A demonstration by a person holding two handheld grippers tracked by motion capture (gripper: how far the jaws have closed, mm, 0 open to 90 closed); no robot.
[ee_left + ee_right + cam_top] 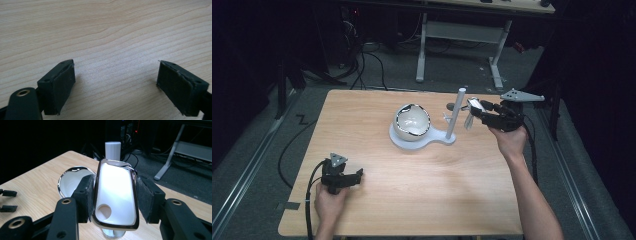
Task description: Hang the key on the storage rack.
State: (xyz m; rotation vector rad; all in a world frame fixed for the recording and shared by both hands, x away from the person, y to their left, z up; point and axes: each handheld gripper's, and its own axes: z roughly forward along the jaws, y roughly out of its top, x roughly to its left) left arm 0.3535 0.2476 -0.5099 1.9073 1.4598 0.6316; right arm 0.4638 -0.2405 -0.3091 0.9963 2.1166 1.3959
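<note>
Chrome-rimmed white ladle handle [115,195] clamped betw. right gripper [113,198] pads, beside white post [455,112] of stand [422,140]. Risk: glossy handle slips or knocks post. Left gripper [116,82] wide open, empty, on table [377,170].

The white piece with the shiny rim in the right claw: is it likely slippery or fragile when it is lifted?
The white piece looks glossy, with a chrome-like rim, so it may slip; the right claw presses only on its two narrow side edges. It seems stiff, holding its flat shape between the pads. It looks thin and probably light; whether it is fragile cannot be told.
</note>
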